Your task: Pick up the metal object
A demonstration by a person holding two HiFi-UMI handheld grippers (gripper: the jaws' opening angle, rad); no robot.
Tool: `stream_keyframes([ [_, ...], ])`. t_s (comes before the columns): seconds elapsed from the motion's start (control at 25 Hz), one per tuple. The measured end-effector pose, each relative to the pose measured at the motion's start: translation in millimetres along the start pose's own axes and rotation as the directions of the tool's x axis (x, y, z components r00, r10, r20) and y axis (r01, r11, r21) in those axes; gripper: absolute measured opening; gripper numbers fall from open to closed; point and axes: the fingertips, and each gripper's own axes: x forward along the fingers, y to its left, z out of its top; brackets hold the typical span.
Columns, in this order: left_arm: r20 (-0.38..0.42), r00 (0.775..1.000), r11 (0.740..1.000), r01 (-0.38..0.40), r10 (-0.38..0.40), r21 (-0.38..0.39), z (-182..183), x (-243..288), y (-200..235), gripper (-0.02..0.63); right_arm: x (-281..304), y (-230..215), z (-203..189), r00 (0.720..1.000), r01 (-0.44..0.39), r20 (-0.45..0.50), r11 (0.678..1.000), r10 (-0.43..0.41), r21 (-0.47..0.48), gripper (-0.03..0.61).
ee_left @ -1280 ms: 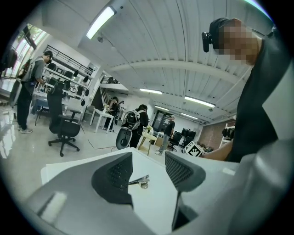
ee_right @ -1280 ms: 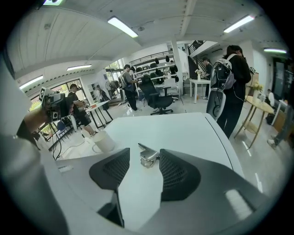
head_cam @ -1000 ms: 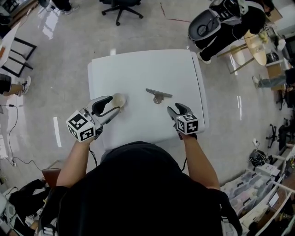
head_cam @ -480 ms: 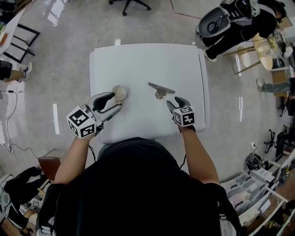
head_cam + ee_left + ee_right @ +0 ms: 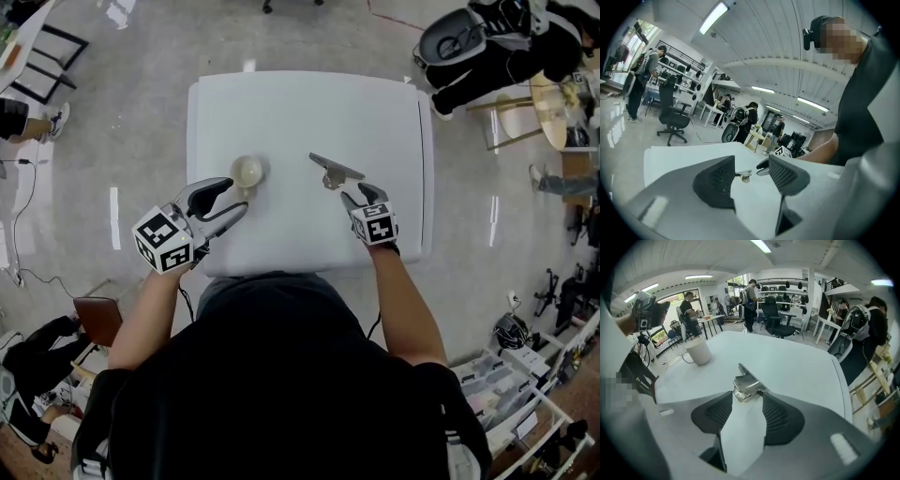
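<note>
The metal object (image 5: pixel 334 172), a flat bar with a small clip-like base, lies near the middle of the white table (image 5: pixel 300 112). My right gripper (image 5: pixel 358 197) is open just short of it; in the right gripper view the metal object (image 5: pixel 747 380) sits right at the fingertips, not between the pads. My left gripper (image 5: pixel 228 198) is open, with nothing between its fingers, close beside a white mug (image 5: pixel 247 172). The left gripper view looks across the table at the metal object (image 5: pixel 744 176) and the right gripper's tip (image 5: pixel 763 167).
The white mug (image 5: pixel 697 351) stands left of the metal object. Past the table lie a polished floor, office chairs (image 5: pixel 780 324), desks and several people (image 5: pixel 487 42). The table's near edge (image 5: pixel 309 267) runs just in front of my body.
Both grippers have moved forward over the table. The right one has closed in on the metal object, and the left one has drawn nearer the mug. Both stayed open.
</note>
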Motion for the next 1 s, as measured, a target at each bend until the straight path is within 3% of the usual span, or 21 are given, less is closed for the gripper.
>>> stream_keyframes([
  [0.28, -0.001, 1.000, 1.000, -0.014, 0.014, -0.009, -1.5, 0.0, 1.8, 0.224, 14.3, -1.1, 1.0, 1.000, -0.008, -0.021, 0.999, 0.007, -0.041, 0.233],
  [0.72, -0.018, 0.999, 0.999, -0.027, 0.027, -0.032, -14.2, -6.5, 14.2, 0.224, 34.9, 6.4, 5.5, 0.998, 0.018, -0.061, 0.981, -0.030, -0.191, 0.233],
  [1.0, -0.028, 0.999, 0.999, -0.024, 0.023, -0.040, -17.0, -4.5, 12.5, 0.225, 41.7, 6.1, 2.0, 0.994, 0.046, -0.082, 0.951, -0.075, -0.306, 0.235],
])
